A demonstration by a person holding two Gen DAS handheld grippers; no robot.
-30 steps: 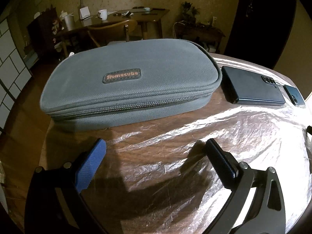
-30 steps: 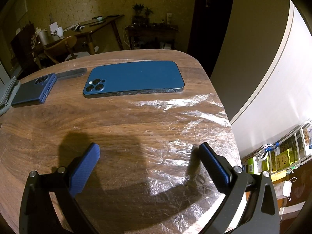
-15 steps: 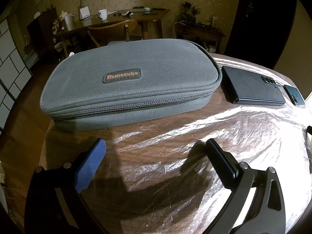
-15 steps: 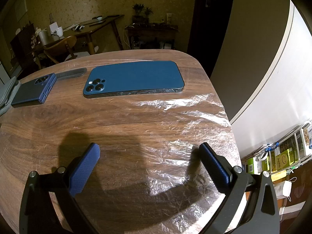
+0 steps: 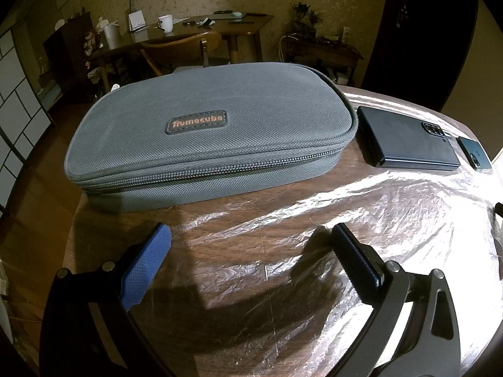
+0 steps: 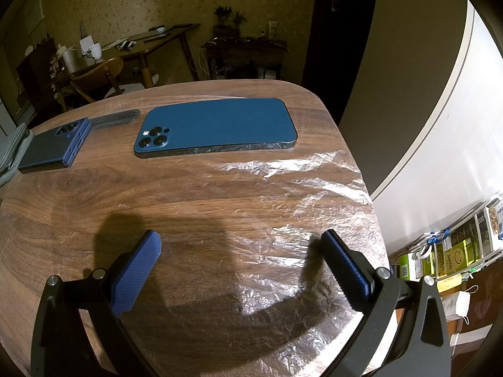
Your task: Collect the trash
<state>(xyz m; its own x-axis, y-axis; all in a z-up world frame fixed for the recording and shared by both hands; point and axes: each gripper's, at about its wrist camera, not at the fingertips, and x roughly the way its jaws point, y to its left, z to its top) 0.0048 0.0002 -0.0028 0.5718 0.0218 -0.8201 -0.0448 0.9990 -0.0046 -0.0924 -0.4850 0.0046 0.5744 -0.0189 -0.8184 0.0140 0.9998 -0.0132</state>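
Note:
A sheet of crinkled clear plastic wrap [image 5: 361,229] lies flat on the wooden table, spread under both grippers; in the right wrist view the plastic wrap [image 6: 317,207] covers the table's right part. My left gripper [image 5: 251,238] is open and empty, hovering just above the wrap. My right gripper [image 6: 240,245] is open and empty above the wrap's left edge.
A grey zipped pouch [image 5: 213,132] lies ahead of the left gripper. A dark folded phone [image 5: 408,138] lies right of it, also seen in the right wrist view [image 6: 53,147]. A blue phone [image 6: 217,125] lies face down ahead. The table's edge [image 6: 374,207] is at right.

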